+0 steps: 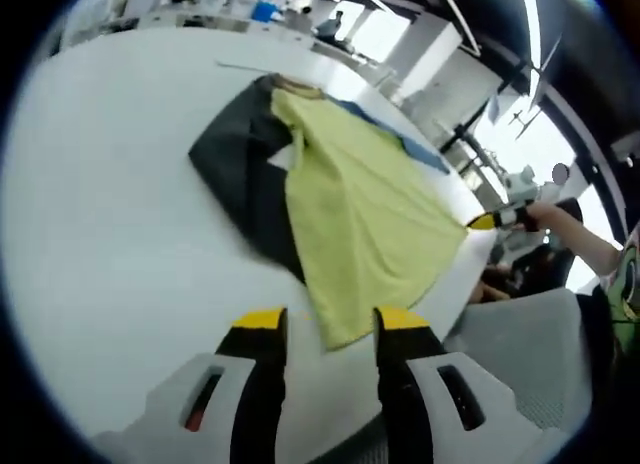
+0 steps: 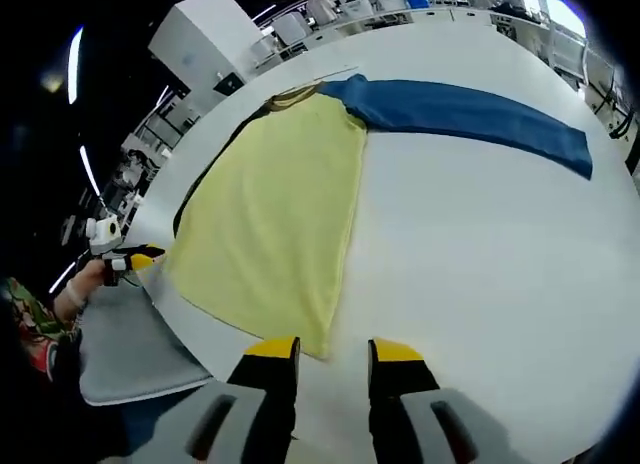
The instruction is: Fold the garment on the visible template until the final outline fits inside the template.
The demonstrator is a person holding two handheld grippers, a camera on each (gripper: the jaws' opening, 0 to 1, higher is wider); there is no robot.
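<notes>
Yellow garment [image 1: 365,224] is lying flat on white table [image 1: 110,244], its near hem just ahead of both grippers. Left gripper [image 1: 325,324] is hovering w/ jaws spread, holding nothing; right gripper [image 2: 332,350] likewise at opposite corner. Dark template [image 1: 245,174] is showing beyond the left jaw, blue cloth [image 2: 470,114] lying well ahead-right. Judgement: both should be pinching hem corners together, lifting evenly, so the fold is landing inside template.

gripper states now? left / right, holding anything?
Left gripper: open, holding nothing, jaws at the yellow garment's hem.
Right gripper: open, holding nothing, jaws at the garment's corner.
</notes>
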